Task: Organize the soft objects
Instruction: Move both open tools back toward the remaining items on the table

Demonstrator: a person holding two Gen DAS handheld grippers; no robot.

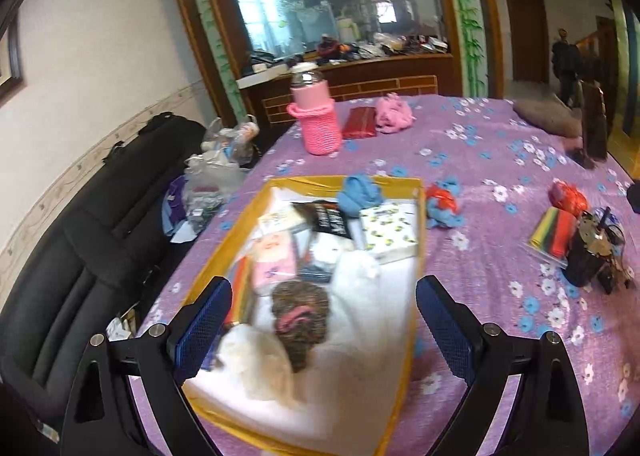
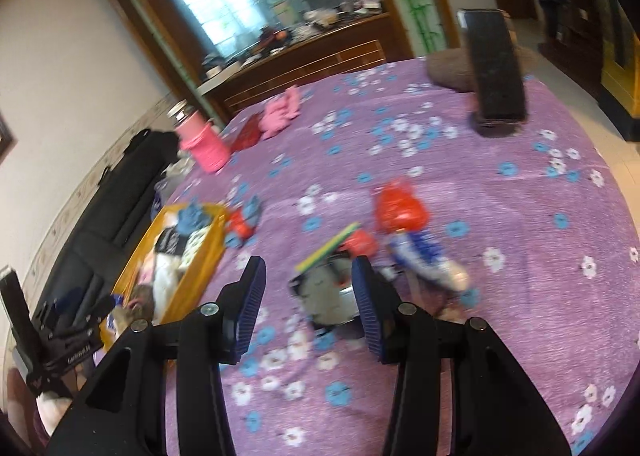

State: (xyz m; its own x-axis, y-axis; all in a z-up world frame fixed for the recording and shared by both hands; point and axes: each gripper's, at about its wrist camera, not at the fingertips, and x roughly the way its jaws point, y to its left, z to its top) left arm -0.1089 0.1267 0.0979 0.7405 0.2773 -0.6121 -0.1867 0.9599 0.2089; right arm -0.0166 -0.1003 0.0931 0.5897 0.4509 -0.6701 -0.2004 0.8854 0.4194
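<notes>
A yellow box (image 1: pixel 418 216) on the purple flowered bed holds white plush, a brown knitted piece (image 1: pixel 300 314), packets and a blue cloth (image 1: pixel 358 192). My left gripper (image 1: pixel 322 320) is open and empty above the box's near half. A red and blue soft toy (image 1: pixel 442 202) lies just right of the box. My right gripper (image 2: pixel 308 296) is open and empty over the bed, fingers either side of a blurred grey object (image 2: pixel 330 296). A red soft item (image 2: pixel 398 208) and a blue-white item (image 2: pixel 428 256) lie beyond it. The box (image 2: pixel 200 256) shows at its left.
A pink knitted bottle cover (image 1: pixel 318 124), a red pouch (image 1: pixel 360 122) and pink cloth (image 1: pixel 394 112) sit at the bed's far side. A striped packet (image 1: pixel 554 232) and a dark cup (image 1: pixel 588 260) are right. A black sofa (image 1: pixel 100 216) runs along the left.
</notes>
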